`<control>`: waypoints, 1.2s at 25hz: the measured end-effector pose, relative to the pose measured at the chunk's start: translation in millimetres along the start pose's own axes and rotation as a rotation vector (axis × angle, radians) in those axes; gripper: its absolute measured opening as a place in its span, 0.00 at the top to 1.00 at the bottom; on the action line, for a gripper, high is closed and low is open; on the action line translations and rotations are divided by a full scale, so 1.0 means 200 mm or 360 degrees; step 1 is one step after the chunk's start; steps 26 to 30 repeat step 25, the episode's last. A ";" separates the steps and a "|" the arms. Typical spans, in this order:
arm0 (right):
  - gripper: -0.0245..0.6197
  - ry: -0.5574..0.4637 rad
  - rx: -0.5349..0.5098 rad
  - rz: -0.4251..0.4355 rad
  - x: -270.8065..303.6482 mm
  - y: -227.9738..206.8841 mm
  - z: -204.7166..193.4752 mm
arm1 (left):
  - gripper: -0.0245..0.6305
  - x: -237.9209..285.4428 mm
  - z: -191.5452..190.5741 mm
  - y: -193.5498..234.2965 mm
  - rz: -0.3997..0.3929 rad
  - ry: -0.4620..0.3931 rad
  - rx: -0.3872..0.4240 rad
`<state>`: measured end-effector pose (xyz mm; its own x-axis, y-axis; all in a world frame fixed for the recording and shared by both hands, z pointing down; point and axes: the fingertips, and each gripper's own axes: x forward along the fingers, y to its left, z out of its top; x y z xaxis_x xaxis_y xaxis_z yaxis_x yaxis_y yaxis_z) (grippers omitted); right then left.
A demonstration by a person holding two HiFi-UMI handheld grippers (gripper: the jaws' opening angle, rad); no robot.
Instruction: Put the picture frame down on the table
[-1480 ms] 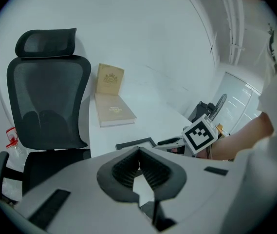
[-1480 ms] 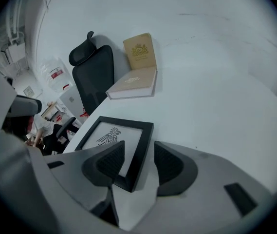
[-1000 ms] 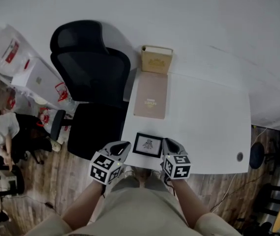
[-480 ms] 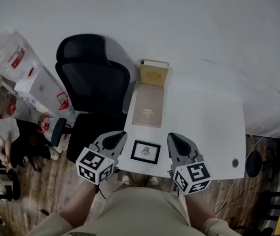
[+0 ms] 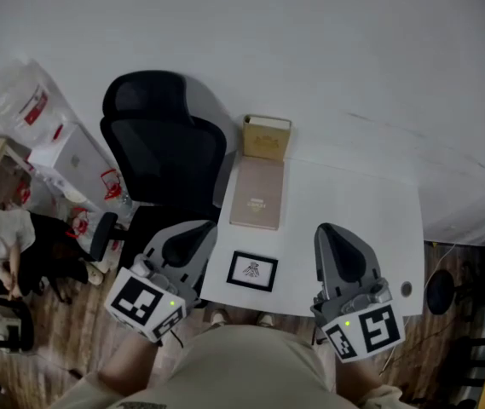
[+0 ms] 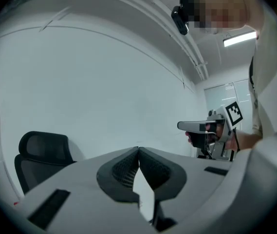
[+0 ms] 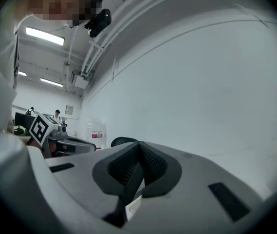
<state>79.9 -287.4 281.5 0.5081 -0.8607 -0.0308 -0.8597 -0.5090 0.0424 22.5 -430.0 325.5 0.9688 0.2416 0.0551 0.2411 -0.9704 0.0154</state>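
Frame, where: the picture frame [image 5: 252, 271] lies flat, face up, on the white table [image 5: 349, 203], close to its near edge. It touches nothing else.
Frame, look: small, with a dark border around a pale sheet that has a little dark drawing in the middle.
Left gripper [image 5: 194, 237]: jaws pressed together on nothing, held up off the table to the left of the frame.
Right gripper [image 5: 334, 239]: jaws likewise together and empty, up on the right, clear of the frame.
Task, judged: appears done, since the frame rests on the table and is free of both grippers.
Weight, judged: light, one gripper would carry it.
Stiffness, judged: rigid border, no flex. Whether the front is glass cannot be told; treat it as breakable.
Grip, judged: the border looks smooth and may slip, so pinch across two opposite border rails and keep off the middle.
Access, judged: lying flat it offers little for a jaw to get under. The near rail by the table edge is the easiest way in.
Nearby: a flat tan box [image 5: 257, 192] farther back, well apart, and a black chair [image 5: 164, 147] to the left.
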 end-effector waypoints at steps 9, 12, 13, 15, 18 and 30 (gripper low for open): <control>0.93 -0.0037 -0.0001 0.0030 -0.10 0.03 0.08 | 0.93 -0.09 0.13 -0.03 0.0054 -0.0109 0.0080; 0.93 -0.0026 0.0002 0.0039 -0.10 0.04 0.07 | 0.93 -0.10 0.11 -0.02 0.0059 -0.0096 0.0076; 0.93 -0.0024 0.0005 0.0043 -0.10 0.03 0.07 | 0.93 -0.10 0.10 -0.02 0.0059 -0.0091 0.0072; 0.93 -0.0021 0.0014 0.0043 -0.11 0.02 0.06 | 0.93 -0.10 0.10 -0.02 0.0065 -0.0078 0.0065; 0.93 0.0008 0.0050 0.0012 -0.10 -0.04 0.02 | 0.93 -0.10 0.07 0.00 0.0087 -0.0058 0.0039; 0.93 0.0081 0.0072 -0.0014 -0.07 -0.11 -0.07 | 0.93 -0.05 0.05 0.04 0.0107 -0.0037 0.0040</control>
